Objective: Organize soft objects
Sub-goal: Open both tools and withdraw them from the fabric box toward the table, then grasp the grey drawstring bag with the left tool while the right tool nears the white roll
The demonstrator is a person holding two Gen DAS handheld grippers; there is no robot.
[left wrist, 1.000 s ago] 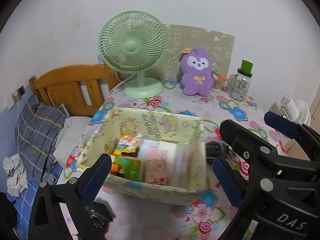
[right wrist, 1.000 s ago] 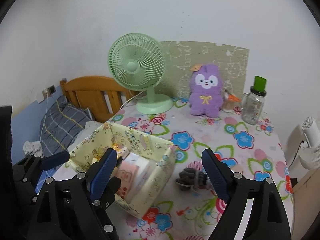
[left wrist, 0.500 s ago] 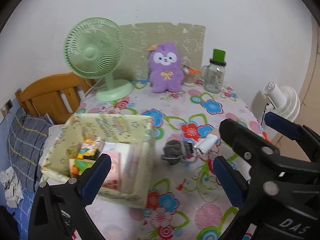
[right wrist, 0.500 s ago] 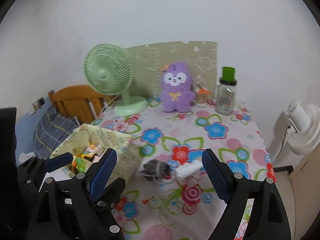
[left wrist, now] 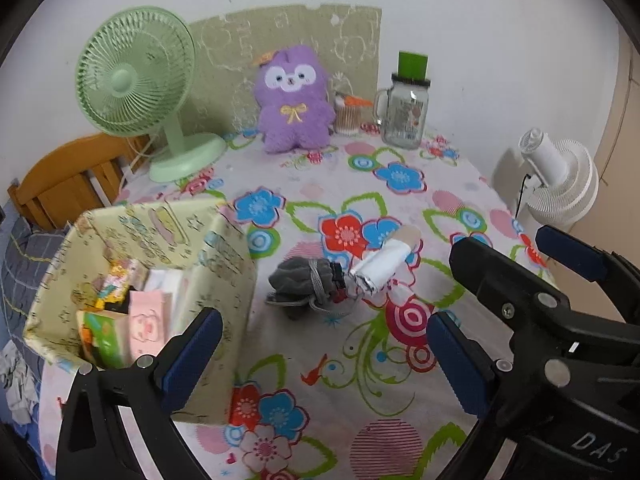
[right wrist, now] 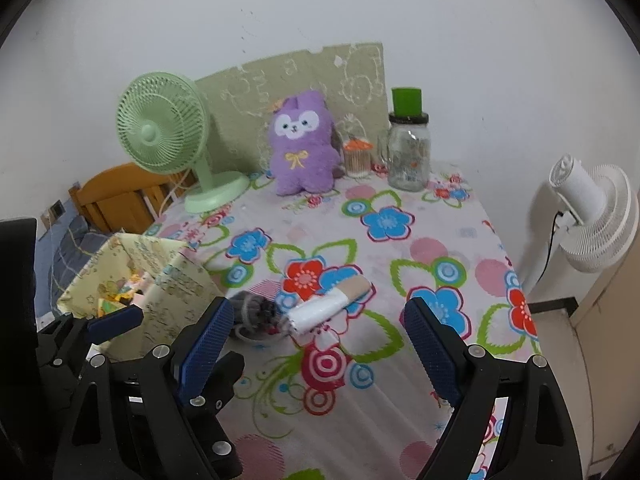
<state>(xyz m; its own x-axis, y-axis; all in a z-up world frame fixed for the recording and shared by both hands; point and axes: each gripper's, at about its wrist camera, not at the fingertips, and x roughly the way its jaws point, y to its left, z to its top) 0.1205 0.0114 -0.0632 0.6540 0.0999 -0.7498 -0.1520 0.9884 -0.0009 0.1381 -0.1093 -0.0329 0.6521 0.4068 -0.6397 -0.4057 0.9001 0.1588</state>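
I held both grippers, left (left wrist: 320, 344) and right (right wrist: 316, 334), tilted downward, jaws apart and empty, above the grey drawstring fabric pouch (left wrist: 306, 280).

Grey pouch (right wrist: 256, 308) partly behind the right tool's left finger (right wrist: 206, 344), blurred.

Bare flowered table (right wrist: 400, 360) at 6 o'clock, yellow fabric box (left wrist: 224, 264) blocking 9 o'clock, green fan (right wrist: 168, 140), purple plush (right wrist: 302, 144), glass jar (right wrist: 409, 152) lining 12 o'clock edge.
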